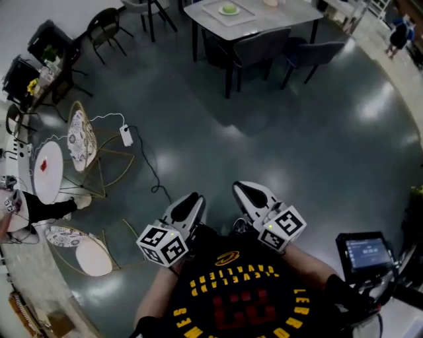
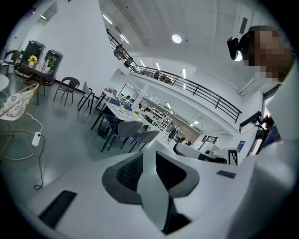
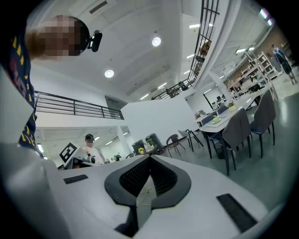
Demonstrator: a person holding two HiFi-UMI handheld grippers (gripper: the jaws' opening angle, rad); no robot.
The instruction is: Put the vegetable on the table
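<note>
Both grippers are held close to the person's chest, high above the floor and far from any table. My left gripper [image 1: 193, 198] [image 2: 148, 155] has a narrow gap between its pads and nothing in it. My right gripper [image 1: 241, 188] [image 3: 150, 157] has its pads meeting at the tip, with nothing held. A small green item [image 1: 229, 9] lies on a white plate on the grey dining table [image 1: 284, 14] at the far side of the room. The same table [image 2: 117, 112] [image 3: 233, 112] shows small and distant in both gripper views.
Dark chairs [image 1: 251, 49] stand around the dining table. Round white side tables [image 1: 47, 170] and wire-frame chairs [image 1: 82, 138] sit at the left, with a cable and power strip [image 1: 125, 135] on the floor. A screen device [image 1: 365, 251] is at the lower right. People stand far off [image 3: 88, 149].
</note>
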